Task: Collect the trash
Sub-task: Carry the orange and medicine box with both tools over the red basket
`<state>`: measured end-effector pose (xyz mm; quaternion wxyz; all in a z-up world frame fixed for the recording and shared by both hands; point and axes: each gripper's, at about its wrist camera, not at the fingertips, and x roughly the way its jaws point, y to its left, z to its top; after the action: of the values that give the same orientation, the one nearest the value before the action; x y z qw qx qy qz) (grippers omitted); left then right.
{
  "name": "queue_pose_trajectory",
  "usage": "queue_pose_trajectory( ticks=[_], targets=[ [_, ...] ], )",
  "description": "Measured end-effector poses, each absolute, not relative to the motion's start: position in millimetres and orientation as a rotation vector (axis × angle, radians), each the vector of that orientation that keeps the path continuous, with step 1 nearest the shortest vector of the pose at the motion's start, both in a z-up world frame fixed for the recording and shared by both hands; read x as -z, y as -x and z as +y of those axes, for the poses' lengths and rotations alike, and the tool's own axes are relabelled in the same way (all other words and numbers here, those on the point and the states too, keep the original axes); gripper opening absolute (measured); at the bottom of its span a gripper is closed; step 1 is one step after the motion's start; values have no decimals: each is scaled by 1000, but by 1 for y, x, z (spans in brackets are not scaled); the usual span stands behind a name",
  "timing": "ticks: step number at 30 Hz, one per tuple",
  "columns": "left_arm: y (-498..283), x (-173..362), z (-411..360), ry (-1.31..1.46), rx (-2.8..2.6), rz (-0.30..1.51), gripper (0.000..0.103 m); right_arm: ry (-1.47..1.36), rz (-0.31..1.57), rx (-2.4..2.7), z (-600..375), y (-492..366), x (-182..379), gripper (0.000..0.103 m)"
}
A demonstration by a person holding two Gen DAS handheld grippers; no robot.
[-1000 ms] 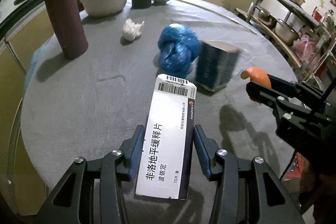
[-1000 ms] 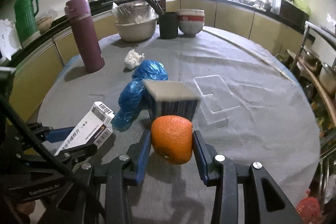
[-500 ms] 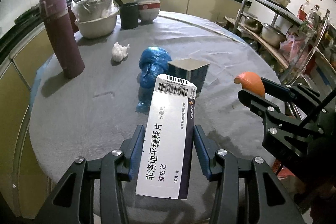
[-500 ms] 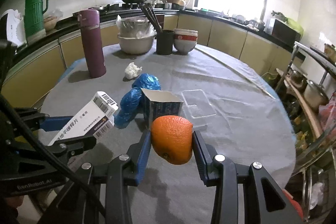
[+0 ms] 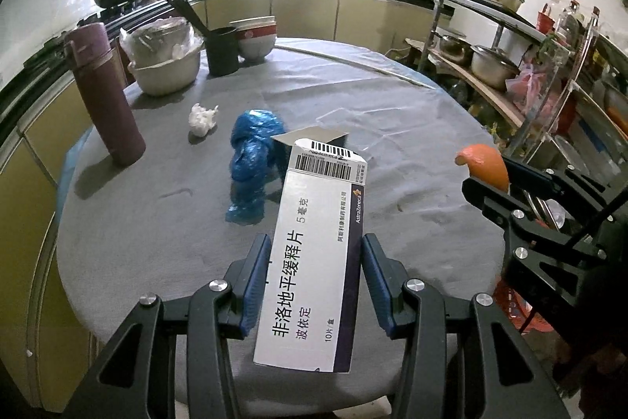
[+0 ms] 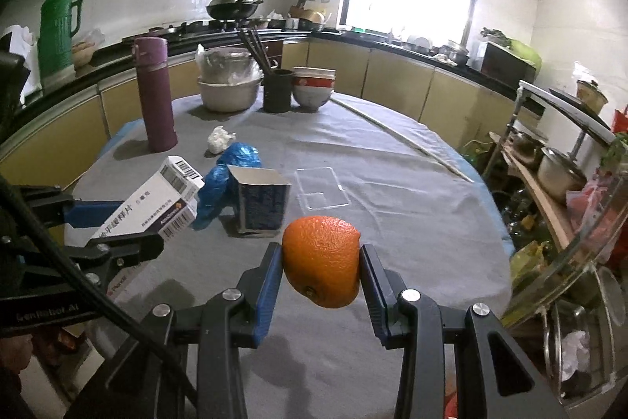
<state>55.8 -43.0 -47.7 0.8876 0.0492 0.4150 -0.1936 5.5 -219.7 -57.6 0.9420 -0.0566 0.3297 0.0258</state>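
Note:
My left gripper [image 5: 316, 254] is shut on a white medicine box [image 5: 314, 254] with a barcode end, held above the near edge of the round grey table [image 5: 157, 222]. My right gripper [image 6: 321, 264] is shut on an orange peel [image 6: 322, 260], also lifted above the table. Each gripper shows in the other's view: the box [image 6: 153, 207] at the left, the peel [image 5: 484, 165] at the right. On the table lie a crumpled blue plastic bag [image 6: 227, 175], an open blue carton [image 6: 261, 203], a white paper wad [image 6: 219, 140] and a clear plastic tray [image 6: 322, 187].
A maroon flask [image 6: 155, 101] stands at the table's left. At its far side stand a metal bowl [image 6: 229, 93], a black chopstick holder [image 6: 276, 91] and stacked bowls [image 6: 314, 91]. A shelf with pots [image 6: 557, 171] stands to the right; counters ring the room.
Both grippers have drawn back from the table and risen, keeping the box and the peel. The table's objects now look smaller and farther away.

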Motion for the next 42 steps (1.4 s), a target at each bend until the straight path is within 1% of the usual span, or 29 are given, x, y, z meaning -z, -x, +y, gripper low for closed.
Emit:
queue_pose_trajectory(
  ticks=[21, 42],
  targets=[
    [-46, 43, -104, -188, 474, 852, 49, 83, 680, 76, -294, 29, 54, 42],
    [-46, 41, -115, -210, 478, 847, 49, 81, 693, 79, -302, 29, 60, 42]
  ],
)
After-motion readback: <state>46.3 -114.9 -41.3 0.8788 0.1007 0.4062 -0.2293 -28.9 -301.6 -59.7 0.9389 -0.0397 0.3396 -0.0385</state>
